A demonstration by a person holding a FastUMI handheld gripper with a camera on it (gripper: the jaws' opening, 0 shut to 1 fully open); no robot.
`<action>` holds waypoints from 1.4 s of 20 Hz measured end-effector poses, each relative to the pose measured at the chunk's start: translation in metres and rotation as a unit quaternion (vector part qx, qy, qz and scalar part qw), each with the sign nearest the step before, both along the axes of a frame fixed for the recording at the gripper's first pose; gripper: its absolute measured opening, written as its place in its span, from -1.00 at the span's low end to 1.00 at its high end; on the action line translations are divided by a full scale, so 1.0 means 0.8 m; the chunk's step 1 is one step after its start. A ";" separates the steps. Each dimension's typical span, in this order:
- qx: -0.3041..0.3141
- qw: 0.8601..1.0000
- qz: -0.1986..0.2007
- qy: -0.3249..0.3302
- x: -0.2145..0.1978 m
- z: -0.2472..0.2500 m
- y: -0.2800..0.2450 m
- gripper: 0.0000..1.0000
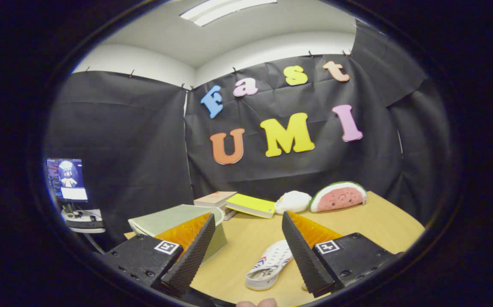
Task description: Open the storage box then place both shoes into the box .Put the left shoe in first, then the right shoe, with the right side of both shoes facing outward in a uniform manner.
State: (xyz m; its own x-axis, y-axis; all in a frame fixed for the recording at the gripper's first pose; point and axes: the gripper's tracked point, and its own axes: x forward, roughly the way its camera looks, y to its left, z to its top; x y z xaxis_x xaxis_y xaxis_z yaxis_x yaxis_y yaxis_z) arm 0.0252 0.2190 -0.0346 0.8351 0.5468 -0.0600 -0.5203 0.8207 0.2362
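My gripper (248,251) is spread wide, nothing between the fingers. A white shoe (269,265) lies on the wooden table (382,221) between them, low and just ahead; which shoe of the pair it is I can't tell from here. Greenish storage box (174,219) sits behind my left finger, lid apparently still down, though the finger hides part of it. So far: nothing boxed, opening not done. Beyond: books (250,204), a white plush (293,201), a watermelon cushion (339,197).
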 end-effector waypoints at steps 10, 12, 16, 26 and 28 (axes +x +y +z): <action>0.075 0.970 0.190 0.133 0.003 -0.067 0.171 1.00; 0.079 0.962 0.208 0.158 0.002 -0.081 0.188 1.00; 0.117 0.941 0.235 0.212 -0.001 -0.097 0.204 1.00; 0.271 0.845 0.297 0.354 0.013 -0.089 0.232 0.96; 0.269 0.848 0.297 0.347 0.014 -0.079 0.229 0.88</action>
State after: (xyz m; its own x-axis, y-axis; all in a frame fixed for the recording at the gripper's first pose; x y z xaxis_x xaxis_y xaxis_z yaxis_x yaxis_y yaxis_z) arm 0.0367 0.4024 -0.0981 0.2682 0.9628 -0.0320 -0.3862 0.1379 0.9120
